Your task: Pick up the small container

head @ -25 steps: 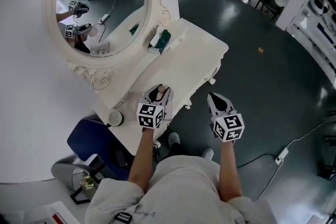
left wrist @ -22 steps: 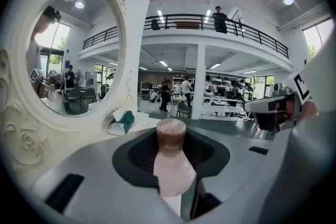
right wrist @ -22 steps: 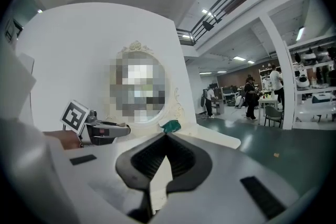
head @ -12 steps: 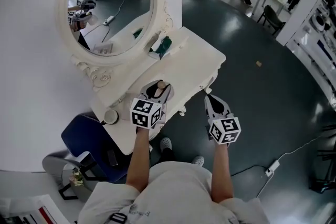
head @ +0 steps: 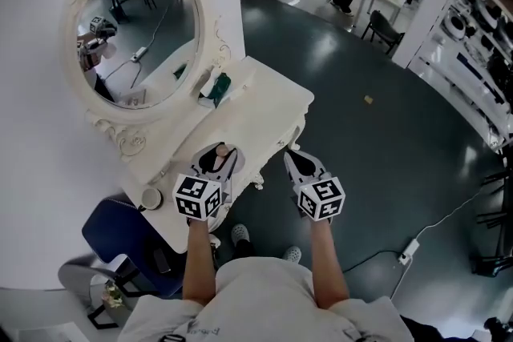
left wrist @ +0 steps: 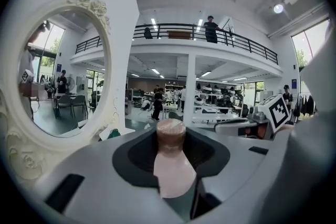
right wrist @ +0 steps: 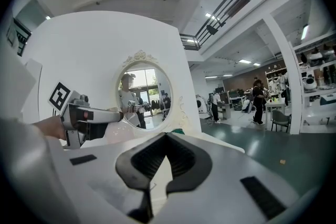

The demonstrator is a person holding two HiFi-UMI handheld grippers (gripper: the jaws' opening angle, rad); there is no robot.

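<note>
The small container [left wrist: 171, 165] is a pale pink bottle with a brown cap [left wrist: 170, 131]. It stands upright between the jaws of my left gripper [left wrist: 171, 157], which is shut on it. In the head view the left gripper [head: 218, 160] holds the container [head: 220, 150] in the air above the near end of the white dressing table [head: 268, 104]. My right gripper [head: 298, 164] hovers to the right, off the table's front edge. In its own view the right gripper [right wrist: 157, 168] is shut with nothing between the jaws.
An oval mirror [head: 132, 36] in an ornate white frame stands at the table's back. A green item [head: 218, 86] lies near the mirror, and a round white jar [head: 151, 197] sits at the table's near left end. A blue chair [head: 120, 228] stands below. Dark floor spreads right.
My left gripper has risen with the container, lifting it clear of the tabletop. The right gripper has come up slightly beside it.
</note>
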